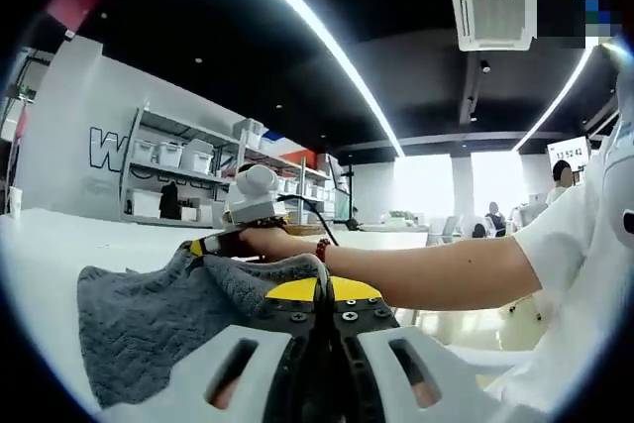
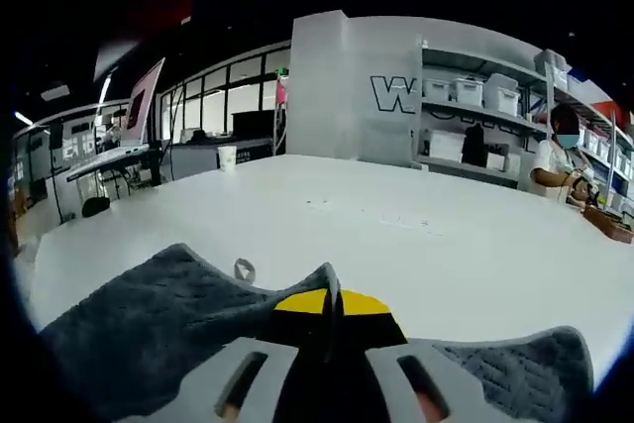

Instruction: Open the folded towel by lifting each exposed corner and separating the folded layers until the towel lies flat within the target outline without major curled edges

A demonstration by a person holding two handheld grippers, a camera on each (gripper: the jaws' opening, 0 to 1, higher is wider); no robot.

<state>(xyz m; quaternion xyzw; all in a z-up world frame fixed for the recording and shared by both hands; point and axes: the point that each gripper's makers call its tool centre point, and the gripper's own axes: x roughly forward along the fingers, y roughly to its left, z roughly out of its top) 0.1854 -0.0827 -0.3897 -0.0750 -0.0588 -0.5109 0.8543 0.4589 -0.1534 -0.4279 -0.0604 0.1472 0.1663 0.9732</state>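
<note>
Between the left tongs, jaws pressed together, a fold of the grey towel is clamped; the nip itself is hidden behind the yellow tips. Right tongs are likewise closed on towel cloth at their tips. Beyond, in the left gripper view, the right tongs are seen with the person's forearm crossing the towel's far edge. Cloth lies bunched on the white tabletop, its near edge cut off below.
</note>
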